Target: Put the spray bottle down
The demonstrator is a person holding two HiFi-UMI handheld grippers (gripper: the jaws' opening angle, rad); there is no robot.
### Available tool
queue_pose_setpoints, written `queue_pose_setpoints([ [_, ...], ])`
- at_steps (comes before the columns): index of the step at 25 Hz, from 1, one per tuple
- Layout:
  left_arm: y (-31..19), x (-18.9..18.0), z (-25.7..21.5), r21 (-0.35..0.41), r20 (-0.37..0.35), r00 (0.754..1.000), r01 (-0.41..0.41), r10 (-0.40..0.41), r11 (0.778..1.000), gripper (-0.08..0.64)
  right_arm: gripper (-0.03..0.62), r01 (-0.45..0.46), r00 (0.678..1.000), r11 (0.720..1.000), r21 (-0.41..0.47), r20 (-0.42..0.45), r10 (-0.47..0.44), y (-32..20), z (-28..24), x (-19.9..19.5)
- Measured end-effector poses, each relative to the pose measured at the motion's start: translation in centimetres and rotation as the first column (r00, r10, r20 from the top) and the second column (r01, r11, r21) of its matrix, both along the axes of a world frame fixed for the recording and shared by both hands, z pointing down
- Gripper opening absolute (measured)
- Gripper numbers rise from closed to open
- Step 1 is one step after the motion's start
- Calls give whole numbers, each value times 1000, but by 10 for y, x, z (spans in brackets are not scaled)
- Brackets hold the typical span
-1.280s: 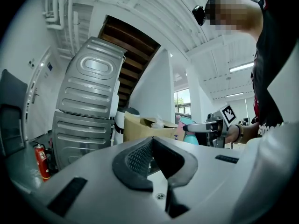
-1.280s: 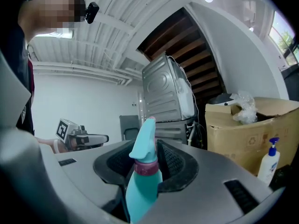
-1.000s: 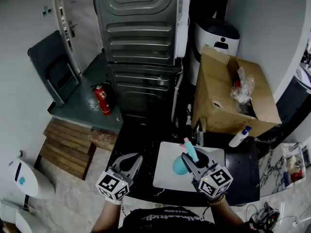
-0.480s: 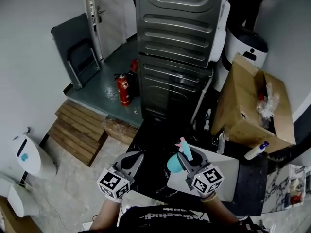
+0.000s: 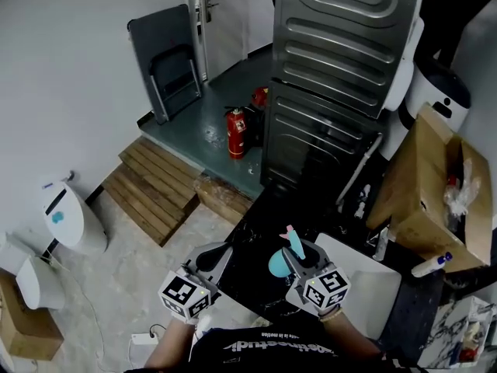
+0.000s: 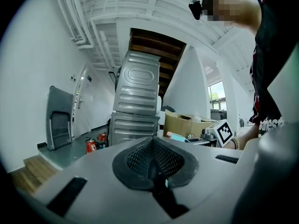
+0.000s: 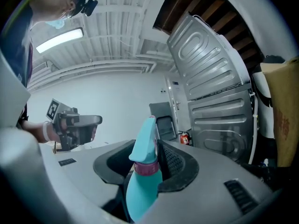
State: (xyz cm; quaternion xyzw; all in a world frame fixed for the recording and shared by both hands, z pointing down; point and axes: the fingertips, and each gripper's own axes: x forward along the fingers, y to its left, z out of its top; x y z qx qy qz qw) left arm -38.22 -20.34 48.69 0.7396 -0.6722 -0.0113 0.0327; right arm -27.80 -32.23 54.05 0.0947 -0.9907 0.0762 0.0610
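Note:
The spray bottle is teal with a pink collar and nozzle tip. My right gripper is shut on it and carries it upright over a black tabletop, just left of a white board. In the right gripper view the bottle stands between the pads, neck and trigger head sticking up. My left gripper hangs beside it to the left, shut with nothing in it; its pads meet in the left gripper view. The left gripper also shows in the right gripper view.
A tall stack of grey metal appliances rises behind the table. Right of it stand an open cardboard box and a white bottle with a blue cap. On the floor are a red fire extinguisher, wooden steps and a folded chair.
Both grippers have swung left and a little down; the bottle went from above the white board to over the black top beside it. Both grips look unchanged.

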Motion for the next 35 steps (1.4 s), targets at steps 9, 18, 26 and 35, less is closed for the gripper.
queue_pose_setpoints([
  [9,27,-17,5,-15,-2,996,85,-85,996,15,166,63,997,998,10,-50,-62,13,28,-16],
  [18,47,-24,16,-31,-17,992,126,-126,992,15,169,81,996,995,53,-50,-78,22,38,-20],
  [26,41,-18,8,-17,-16,993,115,-115,993,15,209,121,991,991,53,-66,-117,25,36,-17],
  [35,32,-6,2,-5,-2,996,85,-85,996,15,221,119,992,990,80,-54,-115,23,22,-3],
])
